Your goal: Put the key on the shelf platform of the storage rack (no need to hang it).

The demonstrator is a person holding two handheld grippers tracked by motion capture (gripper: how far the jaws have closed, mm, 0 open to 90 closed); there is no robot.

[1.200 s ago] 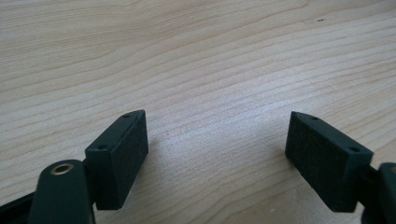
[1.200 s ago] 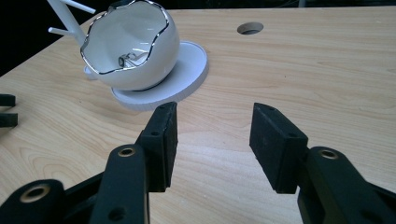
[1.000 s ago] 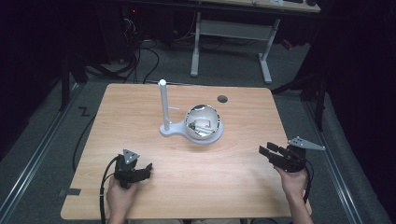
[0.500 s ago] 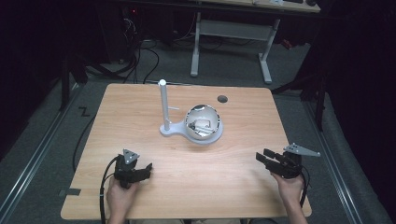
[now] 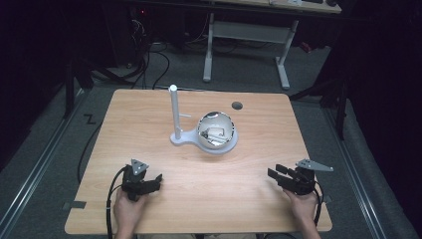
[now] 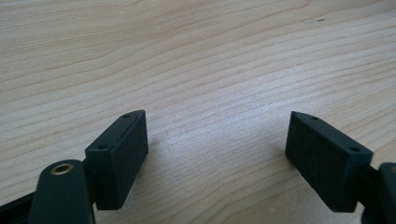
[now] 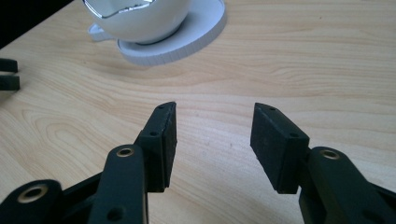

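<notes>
The bowl [image 7: 140, 18] is cut off at twelve o'clock in the right gripper view. Whatever lies inside the bowl, seen from the high view, is too small to tell.

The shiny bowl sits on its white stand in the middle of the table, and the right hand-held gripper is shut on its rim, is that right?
Not quite. The shiny bowl does sit on its white stand mid-table, but the right hand-held gripper is open and empty, well short of the bowl near the table's front edge, as the right gripper view shows.
</notes>
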